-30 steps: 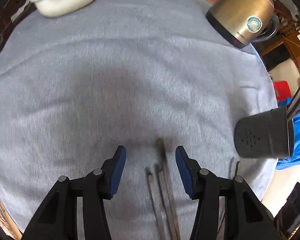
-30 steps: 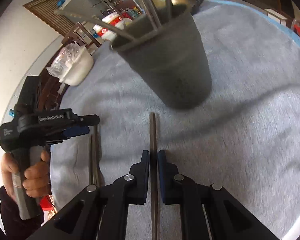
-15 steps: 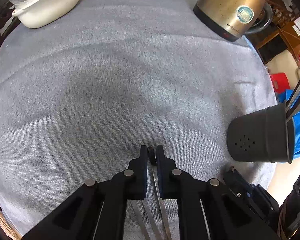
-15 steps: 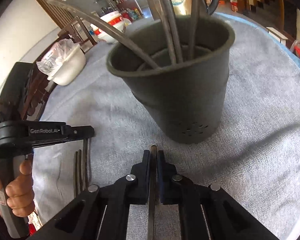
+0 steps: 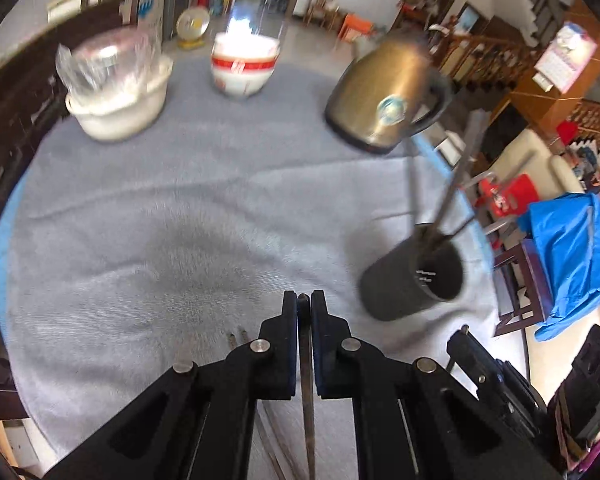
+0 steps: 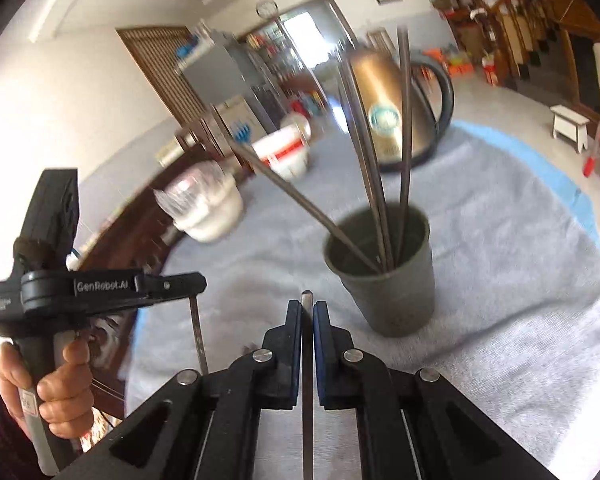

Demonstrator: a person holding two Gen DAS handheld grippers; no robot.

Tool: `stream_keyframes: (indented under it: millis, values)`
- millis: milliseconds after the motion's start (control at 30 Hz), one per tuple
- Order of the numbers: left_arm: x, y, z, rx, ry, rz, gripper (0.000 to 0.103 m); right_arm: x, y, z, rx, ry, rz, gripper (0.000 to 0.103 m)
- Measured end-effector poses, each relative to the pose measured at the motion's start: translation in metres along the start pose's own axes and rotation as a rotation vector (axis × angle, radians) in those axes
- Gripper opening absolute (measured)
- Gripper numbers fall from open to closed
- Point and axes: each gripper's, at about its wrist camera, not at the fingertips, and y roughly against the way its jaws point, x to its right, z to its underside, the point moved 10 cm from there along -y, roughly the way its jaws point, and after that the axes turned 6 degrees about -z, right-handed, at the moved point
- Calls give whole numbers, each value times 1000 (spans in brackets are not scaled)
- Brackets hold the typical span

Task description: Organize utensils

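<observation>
While your left gripper and right gripper sit level, each is clamped on one chopstick (raised off the cloth). Dark holder contains several chopsticks, leaning.

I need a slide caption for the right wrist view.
Right gripper clamps a chopstick near the dark holder.

The right gripper is clamped on a thin metal chopstick, whose tip pokes just past the blue-lined fingers. Just ahead on the grey cloth stands a dark cup with several chopsticks leaning out of it. Off to the left, a hand holds the left gripper, with another chopstick hanging straight down from its tip. A bronze kettle stands behind the cup.
</observation>
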Motion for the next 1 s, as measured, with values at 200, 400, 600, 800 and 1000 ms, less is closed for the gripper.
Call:
stream_keyframes:
  millis: [200, 400, 600, 800, 1000]
  values:
    - [19, 53, 2, 117, -34, 10, 6, -19, 48, -15, 128, 34, -13, 7]
    - [34, 86, 0, 219, -73, -8, 6, -34, 80, -27, 233, 75, 7, 7]
    - [38, 108, -5, 297, -88, -38, 6, -46, 105, -38, 330, 112, 29, 7]
    - [38, 117, -9, 319, -77, -37, 6, -52, 126, -49, 410, 128, 40, 7]
    - [43, 136, -16, 372, -68, -16, 6, -54, 149, -64, 497, 143, 61, 7]
